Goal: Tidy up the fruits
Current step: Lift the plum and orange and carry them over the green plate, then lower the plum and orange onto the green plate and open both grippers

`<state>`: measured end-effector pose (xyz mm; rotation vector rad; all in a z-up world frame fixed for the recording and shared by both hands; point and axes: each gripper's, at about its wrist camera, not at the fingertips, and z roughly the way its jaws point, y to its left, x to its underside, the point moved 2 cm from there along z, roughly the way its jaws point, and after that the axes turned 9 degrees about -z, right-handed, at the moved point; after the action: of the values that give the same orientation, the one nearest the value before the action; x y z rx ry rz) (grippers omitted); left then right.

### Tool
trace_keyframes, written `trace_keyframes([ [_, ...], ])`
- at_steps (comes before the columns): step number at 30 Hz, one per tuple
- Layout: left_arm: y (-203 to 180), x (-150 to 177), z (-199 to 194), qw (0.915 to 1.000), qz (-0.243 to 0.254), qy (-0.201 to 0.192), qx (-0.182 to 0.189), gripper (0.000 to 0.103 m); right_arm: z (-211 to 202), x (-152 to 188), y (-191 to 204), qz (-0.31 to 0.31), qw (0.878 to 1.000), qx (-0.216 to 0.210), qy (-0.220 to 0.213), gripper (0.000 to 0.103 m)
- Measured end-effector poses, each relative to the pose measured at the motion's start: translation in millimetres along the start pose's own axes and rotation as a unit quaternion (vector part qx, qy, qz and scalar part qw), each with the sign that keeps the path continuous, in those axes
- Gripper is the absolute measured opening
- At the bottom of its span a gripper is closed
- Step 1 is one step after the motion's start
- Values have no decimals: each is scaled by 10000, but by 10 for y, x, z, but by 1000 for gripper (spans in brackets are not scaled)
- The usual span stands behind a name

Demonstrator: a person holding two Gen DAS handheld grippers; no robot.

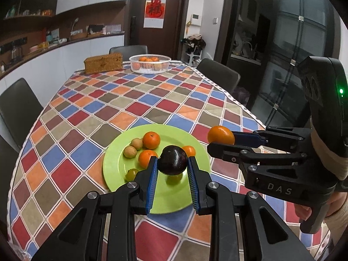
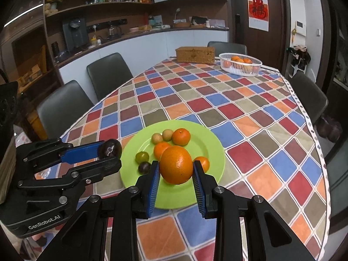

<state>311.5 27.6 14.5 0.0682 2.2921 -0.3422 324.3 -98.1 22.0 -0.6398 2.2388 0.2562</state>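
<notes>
My left gripper [image 1: 173, 163] is shut on a dark plum [image 1: 173, 160] and holds it above the near part of a green plate [image 1: 121, 163]. My right gripper [image 2: 176, 167] is shut on an orange [image 2: 176, 164] above the same green plate [image 2: 213, 152]. In the left wrist view the right gripper [image 1: 221, 140] holds that orange [image 1: 220, 134] at the plate's right edge. In the right wrist view the left gripper [image 2: 109, 152] holds the plum [image 2: 109, 148] at the plate's left edge. On the plate lie several small oranges, two tan fruits [image 2: 162, 136], a green fruit [image 2: 142, 156] and a dark one [image 2: 144, 167].
A white basket [image 1: 150, 63] with oranges and a wicker box [image 1: 103, 62] stand at the table's far end. The table has a chequered cloth [image 1: 130, 100]. Dark chairs [image 2: 108, 74] line its sides. A counter with shelves runs along the left wall.
</notes>
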Motion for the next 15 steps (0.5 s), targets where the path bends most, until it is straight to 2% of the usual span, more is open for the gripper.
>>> trace_keyframes([
  [8, 198, -100, 325, 9991, -144, 369, -157, 27, 436, -98, -79, -4, 9991, -26, 413, 31],
  [15, 272, -70, 591, 9970, -36, 662, -394, 27, 783, -96, -130, 29, 9967, -32, 809, 31],
])
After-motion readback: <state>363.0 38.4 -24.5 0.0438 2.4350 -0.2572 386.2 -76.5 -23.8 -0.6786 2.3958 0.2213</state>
